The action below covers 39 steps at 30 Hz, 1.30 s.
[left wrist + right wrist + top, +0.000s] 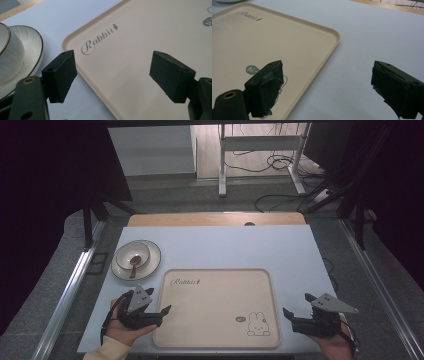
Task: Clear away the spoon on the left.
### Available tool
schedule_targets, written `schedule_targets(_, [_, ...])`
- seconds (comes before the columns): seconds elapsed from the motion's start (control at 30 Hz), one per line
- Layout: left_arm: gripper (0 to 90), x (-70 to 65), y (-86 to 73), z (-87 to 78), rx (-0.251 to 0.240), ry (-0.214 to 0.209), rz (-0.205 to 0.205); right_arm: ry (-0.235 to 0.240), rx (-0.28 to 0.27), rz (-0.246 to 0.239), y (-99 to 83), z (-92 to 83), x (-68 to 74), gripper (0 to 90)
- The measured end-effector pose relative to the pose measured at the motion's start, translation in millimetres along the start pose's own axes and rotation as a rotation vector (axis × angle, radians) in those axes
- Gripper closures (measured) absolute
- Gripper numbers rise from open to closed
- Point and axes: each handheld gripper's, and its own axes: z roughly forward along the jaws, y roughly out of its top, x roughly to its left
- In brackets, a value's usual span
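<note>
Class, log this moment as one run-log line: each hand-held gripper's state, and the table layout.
left hand-held gripper: open, empty | right hand-held gripper: open, empty | tray: bare, between them | bowl: on plate, spoon inside

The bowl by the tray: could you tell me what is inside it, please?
A spoon lies in the bowl, which sits on a plate. From the high view I can make out no food. The bowl's bottom under the spoon is covered.

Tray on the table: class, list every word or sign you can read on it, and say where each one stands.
"Rabbit", in script with a small carrot sign after it: far left corner of the tray.
"hi", in a grey speech bubble: near right corner, beside the drawn rabbit.
Nothing else readable.
</note>
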Motion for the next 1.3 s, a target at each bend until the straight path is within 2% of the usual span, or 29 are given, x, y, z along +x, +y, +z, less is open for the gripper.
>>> schedule_targets(0.57, [22.3, -1.5, 1.5, -4.4, -0.011, -0.017, 0.016, -0.001, 0.011, 0.005, 0.3, -1.5, 4.0, 12.5])
schedule_targets(0.7, [21.8, 0.1, 3.6, -5.3, -0.031, -0.005, 0.004, -0.001, 0.018, 0.007, -0.8, -0.9, 3.6, 12.9])
schedule_targets(0.73, [21.8, 1.5, 4.3, -5.7, -0.031, -0.005, 0.014, 0.000, 0.019, 0.007, -1.2, -1.2, 3.4, 13.0])
schedule_targets(0.83, [21.9, 1.3, 5.0, -5.4, -0.037, -0.010, -0.001, -0.002, 0.017, 0.009, -2.2, -2.8, 2.9, 13.2])
schedule_targets(0.9, [21.9, 2.2, 6.0, -5.5, -0.033, -0.012, 0.017, -0.004, 0.018, 0.011, -2.6, -3.8, 2.8, 13.3])
schedule_targets(1.07, [22.2, 2.8, 8.6, -6.4, -0.040, -0.016, 0.026, -0.002, 0.019, 0.007, -3.6, -5.0, 3.9, 13.4])
schedule_targets(1.2, [22.1, 6.6, 11.6, -9.8, -0.044, -0.006, 0.029, 0.000, 0.023, 0.007, -4.6, -5.7, 4.3, 13.6])
schedule_targets(1.3, [22.2, 11.2, 15.7, -15.1, -0.066, 0.011, 0.016, -0.002, 0.027, 0.007, -5.5, -6.4, 3.5, 13.8])
